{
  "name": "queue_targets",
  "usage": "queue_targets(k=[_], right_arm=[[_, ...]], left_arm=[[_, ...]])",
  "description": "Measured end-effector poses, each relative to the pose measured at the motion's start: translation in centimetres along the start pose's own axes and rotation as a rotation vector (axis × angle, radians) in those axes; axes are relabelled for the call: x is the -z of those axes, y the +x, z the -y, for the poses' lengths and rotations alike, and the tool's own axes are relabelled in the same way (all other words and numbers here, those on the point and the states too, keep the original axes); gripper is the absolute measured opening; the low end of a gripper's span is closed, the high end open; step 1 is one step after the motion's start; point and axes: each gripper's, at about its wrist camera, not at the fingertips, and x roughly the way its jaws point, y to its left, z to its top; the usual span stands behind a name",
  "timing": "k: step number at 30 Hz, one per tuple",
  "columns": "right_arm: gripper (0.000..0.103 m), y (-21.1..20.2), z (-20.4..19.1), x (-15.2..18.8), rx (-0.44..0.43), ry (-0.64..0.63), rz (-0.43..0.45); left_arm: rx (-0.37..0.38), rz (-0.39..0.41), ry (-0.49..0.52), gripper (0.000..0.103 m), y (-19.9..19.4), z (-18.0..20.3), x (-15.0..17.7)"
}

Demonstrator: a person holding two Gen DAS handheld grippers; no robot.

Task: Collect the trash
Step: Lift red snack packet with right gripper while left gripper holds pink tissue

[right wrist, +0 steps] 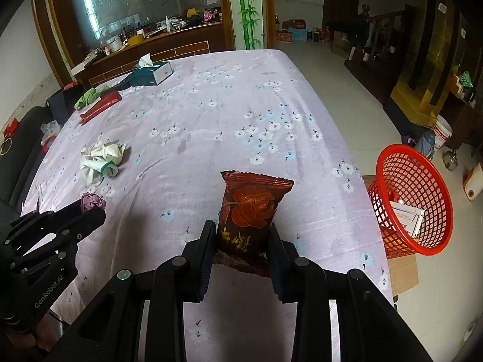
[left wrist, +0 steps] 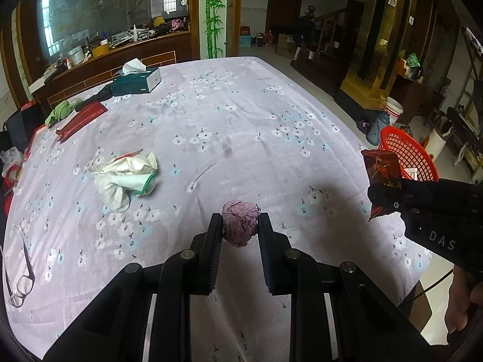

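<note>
The left claw is held low over the table, its fingers pointing ahead and closed on a crumpled purple paper ball, which sits between the fingertips just above the flowered cloth. From the right wrist view that same claw reaches in from the left, with "GenRobot.AI" printed along its body and a hand partly visible beneath it.

The right claw grips a dark red snack wrapper by its lower part. The wrapper stands upright, its long axis running straight up out of the claw and its crimped edge on top; it shows an orange rose, with gold characters below that I cannot read. In the left wrist view the right claw carries the letters "DAS", and a hand shows below it.

To the right of the right claw, off the table's edge, a red mesh basket tilts with its mouth toward the claw, with some paper inside. Ahead and to the left of both claws lies a wad of white tissue.
</note>
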Motion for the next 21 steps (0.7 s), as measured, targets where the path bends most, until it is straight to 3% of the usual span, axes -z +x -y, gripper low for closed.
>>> queue_targets(k=[21], right_arm=[[0.034, -0.4, -1.1, -0.9, 0.035, -0.073, 0.030]], left_arm=[[-0.024, 0.015, -0.027, 0.022, -0.5, -0.3, -0.3]])
